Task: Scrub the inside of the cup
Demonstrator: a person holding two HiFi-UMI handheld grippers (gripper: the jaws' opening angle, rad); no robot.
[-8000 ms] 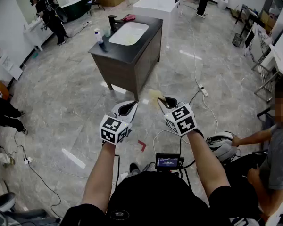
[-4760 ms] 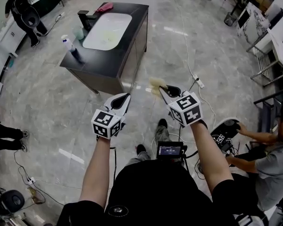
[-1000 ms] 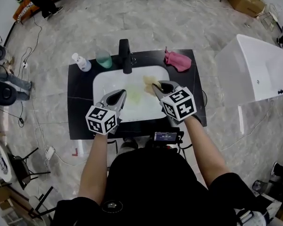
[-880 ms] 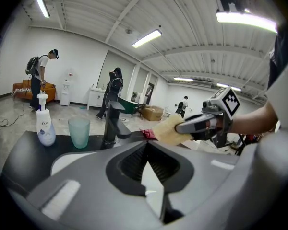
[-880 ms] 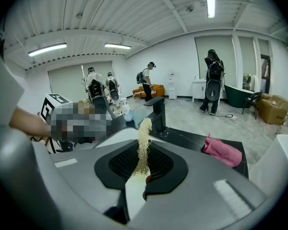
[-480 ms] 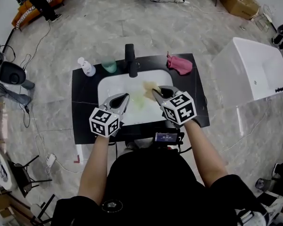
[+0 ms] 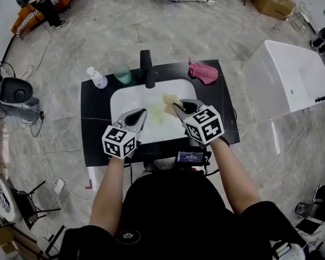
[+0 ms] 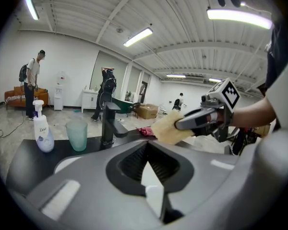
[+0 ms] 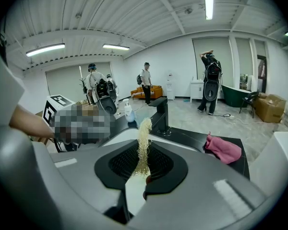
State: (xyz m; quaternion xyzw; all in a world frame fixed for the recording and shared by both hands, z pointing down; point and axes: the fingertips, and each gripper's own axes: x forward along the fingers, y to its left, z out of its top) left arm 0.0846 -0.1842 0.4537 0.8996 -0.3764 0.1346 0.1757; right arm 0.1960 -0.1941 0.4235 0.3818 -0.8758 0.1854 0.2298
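2 grippers hang over the white sink [image 7: 131,96] set in the middle of the black tabletop [image 7: 95,121]. The person's body cuts off that tabletop's front edge in the head view. The left gripper [image 7: 141,112] has its jaws pressed together with nothing between them. The right gripper [image 7: 176,106] pinches a yellow scrub pad [image 7: 169,100].

The cup [image 7: 122,77] stands upright at the tabletop's back edge, between the soap bottle [image 7: 97,78] and the black faucet [image 7: 147,68], well apart from both grippers. From above it is too small to show its inside. The left gripper view gives it side-on as pale green and translucent [image 8: 77,135], but its inside cannot be told there either. That view also shows the pad's broad face [image 8: 169,127] sticking out of the right gripper [image 8: 180,125]. The right gripper view shows the pad only edge-on [image 9: 144,138], and the cup cannot be made out there. A pink cloth [image 7: 202,72] lies crumpled near the back right corner, clearest in the right gripper view [image 9: 223,150].
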